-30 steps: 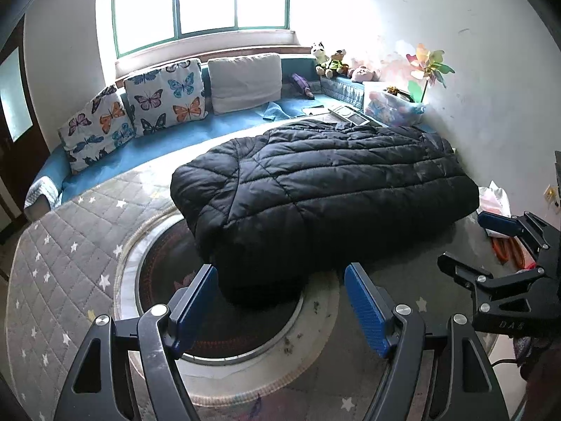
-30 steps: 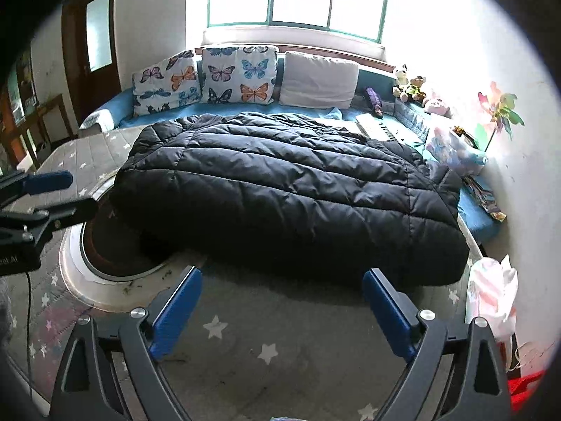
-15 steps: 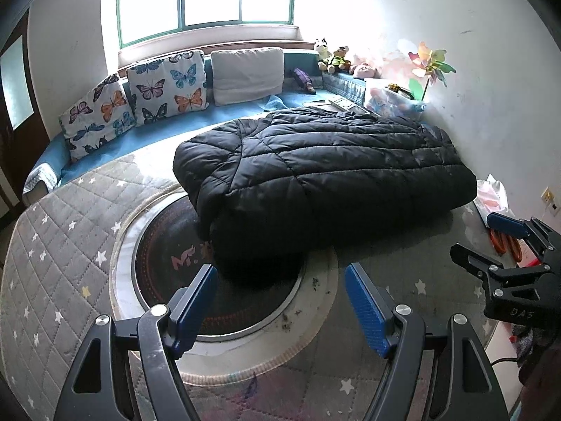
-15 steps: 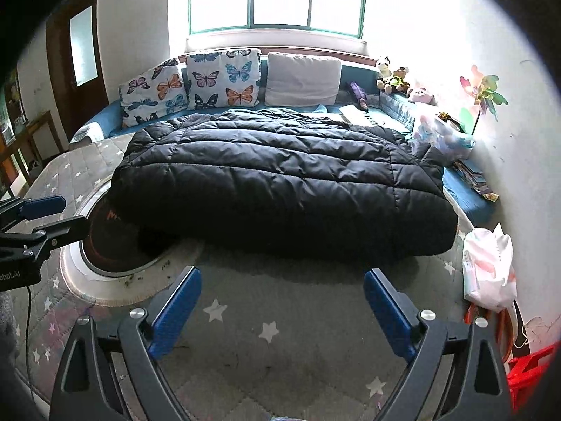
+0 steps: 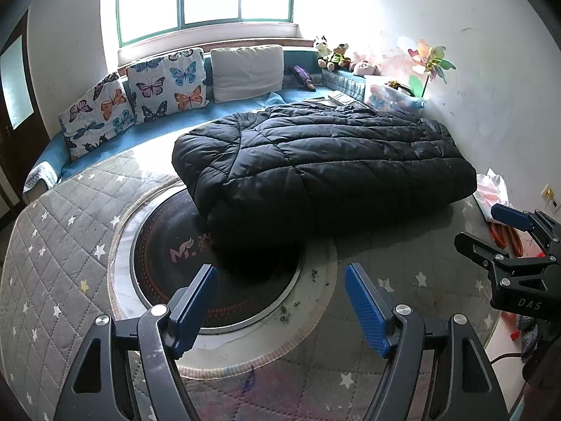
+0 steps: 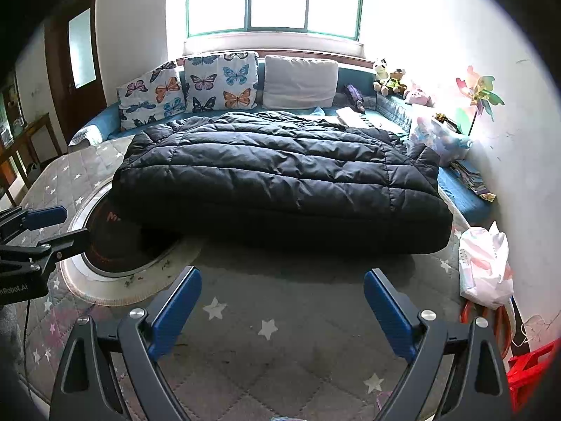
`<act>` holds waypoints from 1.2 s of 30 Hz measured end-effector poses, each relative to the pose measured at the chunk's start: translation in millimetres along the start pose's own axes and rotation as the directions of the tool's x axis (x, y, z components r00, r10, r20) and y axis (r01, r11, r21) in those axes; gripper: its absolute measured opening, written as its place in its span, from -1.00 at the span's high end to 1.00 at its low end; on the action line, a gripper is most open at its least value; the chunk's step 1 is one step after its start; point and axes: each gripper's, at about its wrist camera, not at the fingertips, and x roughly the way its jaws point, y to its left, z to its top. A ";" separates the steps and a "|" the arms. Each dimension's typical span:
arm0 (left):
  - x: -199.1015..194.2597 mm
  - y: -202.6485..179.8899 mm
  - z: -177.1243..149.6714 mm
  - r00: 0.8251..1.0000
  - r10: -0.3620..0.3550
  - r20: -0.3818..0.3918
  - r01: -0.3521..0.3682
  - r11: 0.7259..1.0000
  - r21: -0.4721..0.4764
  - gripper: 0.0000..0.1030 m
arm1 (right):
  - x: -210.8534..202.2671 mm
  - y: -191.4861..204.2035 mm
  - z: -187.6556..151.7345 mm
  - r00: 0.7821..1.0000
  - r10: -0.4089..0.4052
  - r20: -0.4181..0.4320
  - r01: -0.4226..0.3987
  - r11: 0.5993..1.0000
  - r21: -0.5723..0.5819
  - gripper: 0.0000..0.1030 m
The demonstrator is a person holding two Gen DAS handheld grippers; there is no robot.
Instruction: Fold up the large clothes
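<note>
Black and quilted, the folded puffer coat (image 6: 280,179) lies flat on the grey star-patterned mat (image 6: 298,319), its long axis running left to right across both views, one end overhanging the round dark disc (image 5: 168,256). Left gripper (image 5: 280,298) and right gripper (image 6: 282,301) hover short of its near edge, fingers spread apart and holding nothing.

My grey star-quilted mat (image 6: 266,343) carries the folded black puffer coat (image 6: 280,179), lying partly over a round white-rimmed dark disc (image 5: 182,256).
</note>
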 end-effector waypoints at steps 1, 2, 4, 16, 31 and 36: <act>0.6 -0.2 -0.8 1.000 0.000 -0.001 0.000 1.000 0.000 -0.54 | -0.1 0.0 0.0 1.000 0.001 0.000 -0.001 1.000 0.000 -0.98; 0.9 -0.8 -1.9 1.000 0.000 -0.002 0.000 1.000 -0.001 -0.54 | -0.3 0.0 0.0 1.000 0.001 0.000 -0.001 1.000 0.002 -0.98; 2.0 -1.3 -3.1 1.000 -0.001 -0.005 0.001 1.000 0.001 -0.54 | -0.1 0.3 -0.2 1.000 0.001 0.000 -0.001 1.000 0.002 -0.98; 6.5 -1.6 -5.6 1.000 -0.015 -0.012 0.015 1.000 0.004 -0.54 | 2.0 3.9 2.6 1.000 -0.027 -0.004 0.027 1.000 -0.014 -0.98; 10.7 -0.5 -7.8 0.999 -0.029 -0.019 0.028 1.000 -0.003 -0.54 | 4.9 2.7 2.1 1.000 -0.029 -0.010 0.029 0.999 -0.016 -0.98; 10.8 -0.7 -8.5 0.999 -0.031 -0.019 0.031 1.000 -0.003 -0.54 | 4.8 3.6 1.5 0.999 -0.030 -0.009 0.030 0.999 -0.018 -0.98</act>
